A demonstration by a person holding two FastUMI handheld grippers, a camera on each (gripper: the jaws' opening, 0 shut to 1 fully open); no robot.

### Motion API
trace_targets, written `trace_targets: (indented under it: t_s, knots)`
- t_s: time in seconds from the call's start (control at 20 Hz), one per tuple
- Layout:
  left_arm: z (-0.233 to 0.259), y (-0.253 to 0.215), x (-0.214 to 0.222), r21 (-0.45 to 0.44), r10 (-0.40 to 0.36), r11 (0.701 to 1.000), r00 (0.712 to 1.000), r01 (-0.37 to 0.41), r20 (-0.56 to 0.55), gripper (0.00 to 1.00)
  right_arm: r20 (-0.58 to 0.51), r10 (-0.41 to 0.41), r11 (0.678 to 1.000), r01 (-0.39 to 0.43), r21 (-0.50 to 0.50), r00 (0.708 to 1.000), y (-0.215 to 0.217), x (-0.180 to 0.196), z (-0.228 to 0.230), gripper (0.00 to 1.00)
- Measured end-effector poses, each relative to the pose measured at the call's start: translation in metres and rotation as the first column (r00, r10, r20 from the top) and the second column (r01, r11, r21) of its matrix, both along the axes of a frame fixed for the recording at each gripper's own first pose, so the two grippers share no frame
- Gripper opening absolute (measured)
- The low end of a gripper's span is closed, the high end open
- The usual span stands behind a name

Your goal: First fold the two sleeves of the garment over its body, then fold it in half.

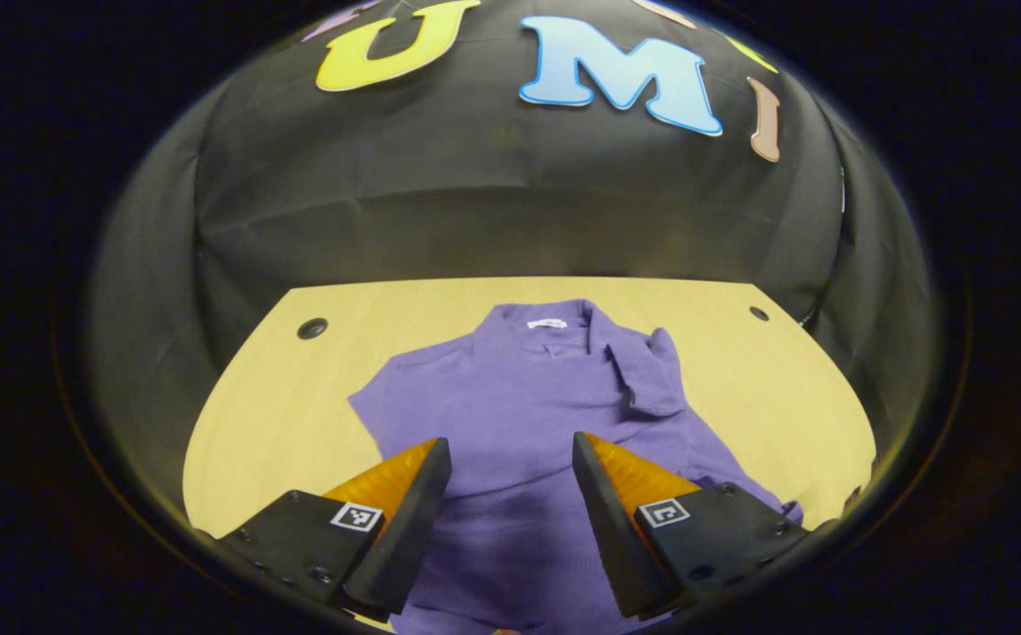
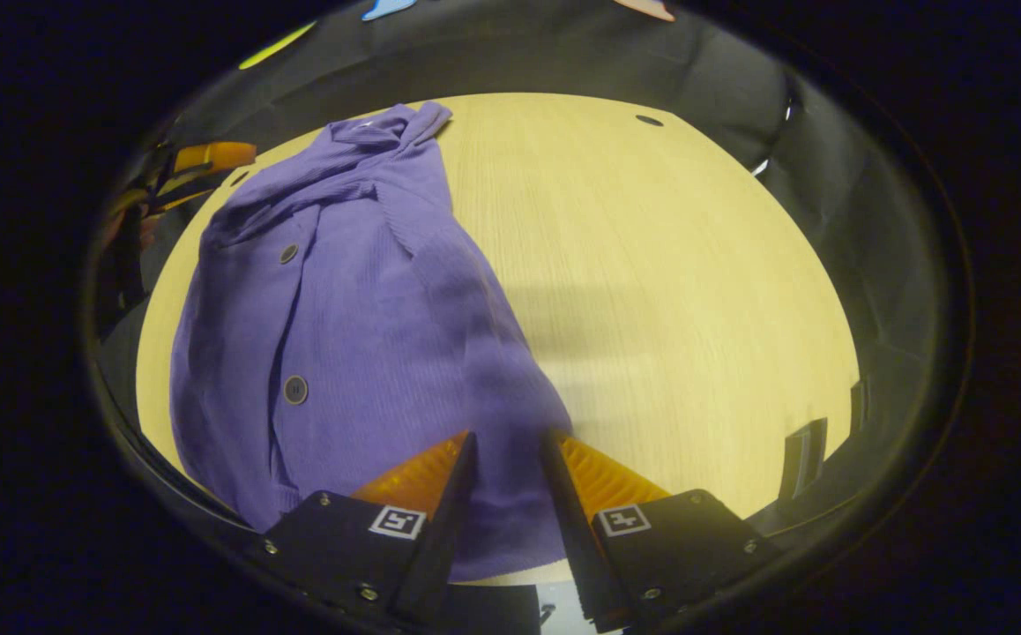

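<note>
On the table the cardigan lies flat. Looks like one sleeve is already folded over; the other and the halving are left. Left gripper is open above it, right gripper parted over the hem, gripping nothing.

My left gripper view looks from low over the table's near edge, facing straight across to the far edge and the booth wall behind it. My right gripper view sits close above the near edge too, angled toward the table's far left corner (its own fingers frame the bottom). Both views share the purple garment and the wooden top; the right one is nearer the cloth.
</note>
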State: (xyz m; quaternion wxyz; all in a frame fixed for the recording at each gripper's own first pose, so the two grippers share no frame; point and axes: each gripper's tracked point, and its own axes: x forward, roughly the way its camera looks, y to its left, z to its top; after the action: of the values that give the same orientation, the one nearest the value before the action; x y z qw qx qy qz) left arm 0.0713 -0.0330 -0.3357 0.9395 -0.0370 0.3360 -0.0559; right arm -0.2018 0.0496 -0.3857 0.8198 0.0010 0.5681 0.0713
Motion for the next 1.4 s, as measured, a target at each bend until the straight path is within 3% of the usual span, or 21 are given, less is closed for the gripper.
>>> trace_targets:
  t_s: [0.25,0.3,0.7,0.95,1.05,1.15,1.3,1.4]
  knots:
    - [0.005,0.029,-0.073,0.017,0.011,1.0,1.0,-0.01,-0.026,0.9,0.0,0.03,1.0,-0.03,0.003,1.0,-0.001,0.0,0.0,0.57]
    - [0.003,0.034,-0.091,0.012,0.014,1.0,0.999,-0.013,-0.044,0.9,-0.001,0.034,0.999,-0.034,0.005,0.999,-0.001,0.0,0.0,0.53]
    - [-0.051,0.048,-0.229,0.039,0.006,0.999,0.97,0.003,-0.243,0.9,-0.007,0.059,0.998,-0.059,0.002,0.998,-0.001,-0.001,-0.001,0.53]
    - [-0.074,0.046,-0.272,0.078,0.011,0.997,0.947,0.015,-0.321,0.91,-0.012,0.063,0.998,-0.063,0.0,0.998,0.0,0.001,0.001,0.53]
    - [-0.094,0.047,-0.285,0.095,0.031,0.995,0.922,0.007,-0.387,0.91,-0.015,0.062,0.998,-0.062,0.002,0.998,0.0,0.001,0.001,0.53]
    - [-0.092,0.044,-0.281,0.095,0.042,0.995,0.933,-0.009,-0.358,0.88,-0.013,0.061,0.998,-0.061,0.001,0.998,0.0,0.001,0.002,0.53]
    - [-0.091,0.044,-0.28,0.092,0.049,0.996,0.932,-0.017,-0.359,0.93,-0.009,0.059,0.998,-0.059,0.001,0.998,0.0,0.001,0.001,0.53]
    - [-0.092,0.044,-0.277,0.071,0.049,0.997,0.928,-0.025,-0.368,0.85,-0.021,0.069,0.998,-0.069,0.004,0.997,0.0,0.0,0.002,0.53]
